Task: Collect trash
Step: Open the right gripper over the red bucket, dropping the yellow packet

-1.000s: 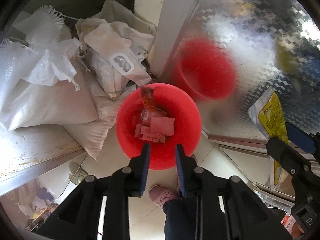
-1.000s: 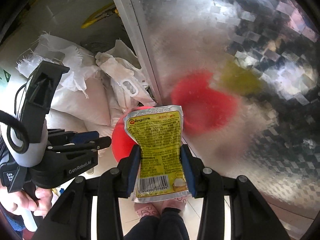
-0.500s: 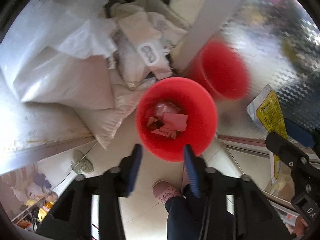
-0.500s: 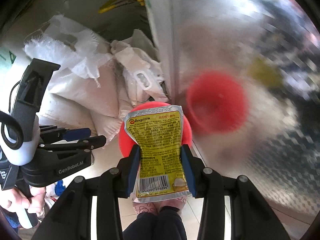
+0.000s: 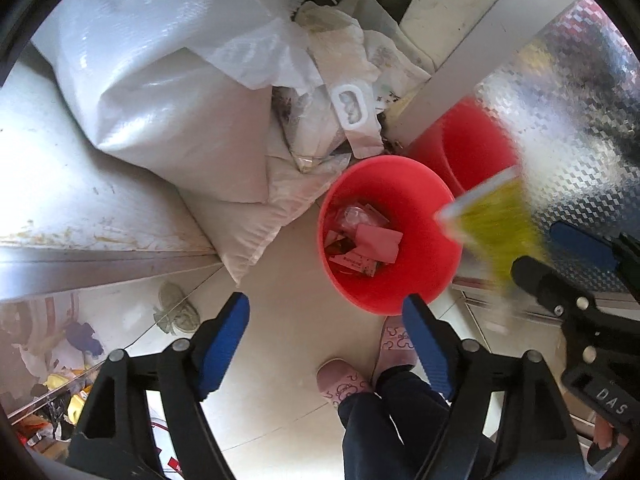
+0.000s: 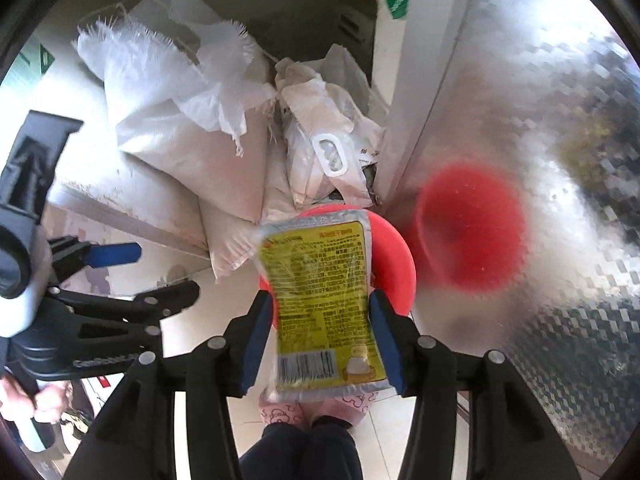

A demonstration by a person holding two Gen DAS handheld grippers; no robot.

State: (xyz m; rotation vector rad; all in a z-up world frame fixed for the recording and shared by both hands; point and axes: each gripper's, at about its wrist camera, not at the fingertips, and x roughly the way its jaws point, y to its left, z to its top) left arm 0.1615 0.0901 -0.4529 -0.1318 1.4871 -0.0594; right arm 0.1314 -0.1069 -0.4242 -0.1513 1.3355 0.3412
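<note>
L gripper point(image 5: 326, 312) jaws wide apart, nothing between them, hanging above pale tile floor point(image 5: 288, 312) w/ red bin point(image 5: 434, 276) just ahead; bin holds pink wrappers point(image 5: 378, 242) + other small scraps. R gripper point(image 5: 560, 268) enters from right edge gripping yellow pouch point(image 5: 494, 224), blurred, pouch's top corner over bin's right rim; shiny patterned metal panel point(image 5: 580, 128) behind shows red reflection of bin. White woven sacks point(image 5: 168, 92) piled upper left beside bin; pink slippers point(image 5: 344, 380) + dark trouser legs point(image 5: 396, 412) at bottom centre.
</note>
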